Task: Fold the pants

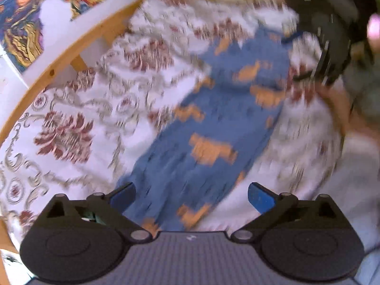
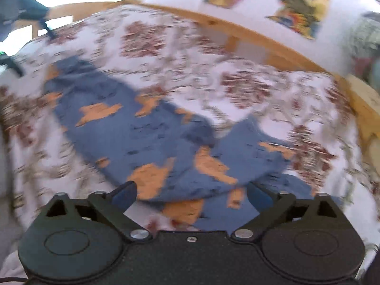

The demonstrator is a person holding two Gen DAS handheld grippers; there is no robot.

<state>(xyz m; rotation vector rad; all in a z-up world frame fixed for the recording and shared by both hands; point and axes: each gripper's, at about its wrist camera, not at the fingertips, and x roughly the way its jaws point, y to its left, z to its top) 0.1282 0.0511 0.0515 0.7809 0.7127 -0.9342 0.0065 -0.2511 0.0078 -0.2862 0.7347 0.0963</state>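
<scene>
I see both my tools released: left tool [image 1: 192, 196] and right tool [image 2: 192, 196] over the pants [image 2: 147, 140] on the bed [image 2: 249, 47].

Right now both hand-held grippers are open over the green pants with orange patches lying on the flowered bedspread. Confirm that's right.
One thing is off: the pants are blue, not green, as the right wrist view shows clearly. The rest holds: they carry orange patches and lie on the flowered bedspread, and both the left hand-held gripper and the right hand-held gripper are open above them.
</scene>
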